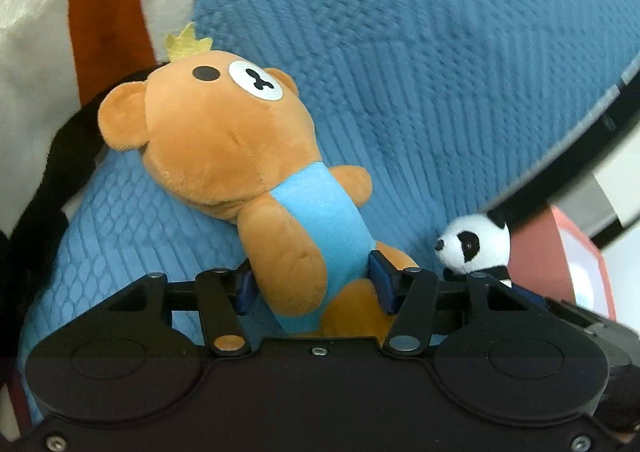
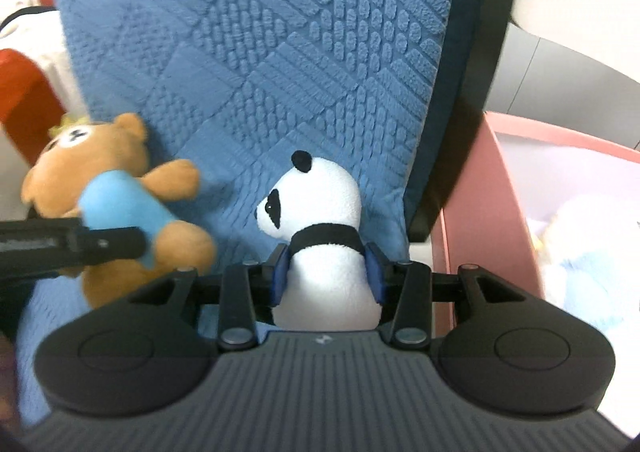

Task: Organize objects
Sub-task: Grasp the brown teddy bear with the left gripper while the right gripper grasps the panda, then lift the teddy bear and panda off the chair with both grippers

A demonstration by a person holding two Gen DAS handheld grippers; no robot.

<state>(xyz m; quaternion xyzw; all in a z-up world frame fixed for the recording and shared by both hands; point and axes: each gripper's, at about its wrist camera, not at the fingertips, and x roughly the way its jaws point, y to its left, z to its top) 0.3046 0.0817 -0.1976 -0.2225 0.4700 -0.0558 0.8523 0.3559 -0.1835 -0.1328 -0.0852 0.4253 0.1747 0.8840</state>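
Left gripper (image 1: 314,284) clamped on brown bear (image 1: 224,139), right gripper (image 2: 326,278) clamped on panda (image 2: 320,219), blue quilted cushion (image 2: 280,51) behind, pink bin (image 2: 480,211) beside

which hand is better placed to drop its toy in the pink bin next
Right. Its tongs grip the panda, and the pink bin sits just beside them. The left tongs hold the brown bear, farther from it.

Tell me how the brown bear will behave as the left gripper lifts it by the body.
The bear looks plush, so it will probably squash under the left gripper pads rather than slip. Its head is large and far beyond the grip at the waist, so it may droop or swing. It is likely light and not fragile.
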